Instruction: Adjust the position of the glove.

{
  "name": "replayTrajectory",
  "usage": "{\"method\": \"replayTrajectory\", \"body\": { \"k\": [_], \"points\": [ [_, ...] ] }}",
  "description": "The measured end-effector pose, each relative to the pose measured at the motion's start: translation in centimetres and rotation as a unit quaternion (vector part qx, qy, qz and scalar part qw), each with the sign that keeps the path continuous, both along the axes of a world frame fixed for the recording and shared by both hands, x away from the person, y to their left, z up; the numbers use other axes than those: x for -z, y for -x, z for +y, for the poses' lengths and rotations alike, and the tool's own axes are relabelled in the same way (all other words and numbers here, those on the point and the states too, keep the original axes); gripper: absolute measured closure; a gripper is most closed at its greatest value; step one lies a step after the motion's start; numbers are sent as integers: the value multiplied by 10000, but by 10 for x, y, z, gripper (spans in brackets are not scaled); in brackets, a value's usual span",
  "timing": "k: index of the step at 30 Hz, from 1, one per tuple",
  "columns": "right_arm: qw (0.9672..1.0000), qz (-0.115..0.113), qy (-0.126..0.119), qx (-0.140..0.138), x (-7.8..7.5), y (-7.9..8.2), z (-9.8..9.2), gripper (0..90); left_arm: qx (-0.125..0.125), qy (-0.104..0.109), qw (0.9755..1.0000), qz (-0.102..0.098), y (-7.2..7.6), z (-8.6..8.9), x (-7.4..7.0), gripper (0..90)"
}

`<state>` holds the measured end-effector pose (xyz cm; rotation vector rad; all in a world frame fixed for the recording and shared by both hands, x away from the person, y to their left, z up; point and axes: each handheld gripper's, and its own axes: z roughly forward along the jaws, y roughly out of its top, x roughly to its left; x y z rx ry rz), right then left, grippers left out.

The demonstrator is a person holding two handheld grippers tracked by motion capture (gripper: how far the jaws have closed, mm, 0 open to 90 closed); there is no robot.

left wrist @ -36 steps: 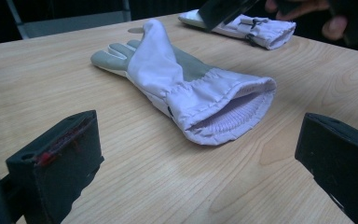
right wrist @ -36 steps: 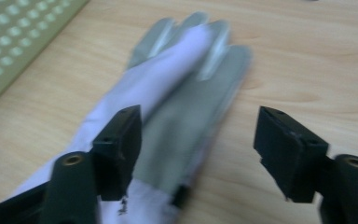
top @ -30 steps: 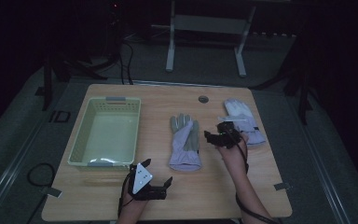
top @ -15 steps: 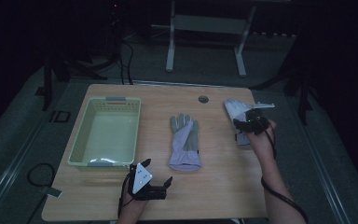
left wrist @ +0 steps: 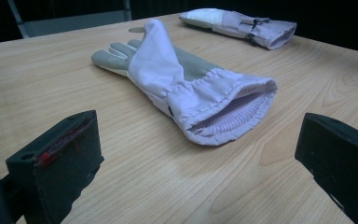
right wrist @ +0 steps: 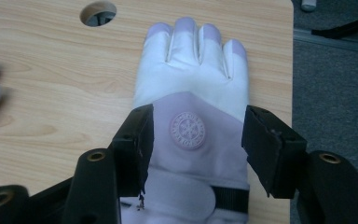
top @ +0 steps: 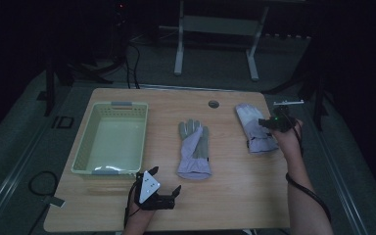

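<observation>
Pale lilac-and-white padded gloves are the work in hand: one glove with a round snowflake badge [right wrist: 187,129] lies flat, fingers away from the person, at about two o'clock on the light wooden table [top: 235,196], near its right edge, and its grey-palmed mate [top: 194,149] lies at the centre with its gathered cuff toward the person. At nine o'clock from that centre glove stands a pale green slotted plastic basket [top: 81,155], with nothing in it as far as the high view shows. The right gripper [right wrist: 196,140] hangs over the badge glove; in its own view the black jaws straddle the wrist part, one on each side, and have just been closing a little, yet a sliver of gap seems to remain at the fabric, so I judge it open and not yet pinching. The left gripper [top: 162,198] rests at six o'clock near the table's front edge, jaws spread wide with nothing between them, looking at the open cuff of the centre glove. Judging by this layout, the work is at its start: neither glove is lifted or stowed, and picking up both, probably for the basket, remains.
</observation>
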<state>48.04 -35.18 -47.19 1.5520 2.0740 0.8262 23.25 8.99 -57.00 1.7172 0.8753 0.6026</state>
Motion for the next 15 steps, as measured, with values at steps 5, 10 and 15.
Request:
{"method": "replayTrajectory", "body": {
  "k": [5, 10, 15],
  "points": [
    [9999, 160, 40, -27, 10, -12, 4, 431, 20, -10, 10000, 2, 0, 0, 0, 2],
    [9993, 337, 140, -64, 21, -18, 9, 431, 27, -20, 10000, -4, 0, 0, 0, 2],
    [9960, 827, 348, 4, 45, -27, 12, 504, 35, -26, 10000, -5, 0, 0, 0, 2]
  ]
}}
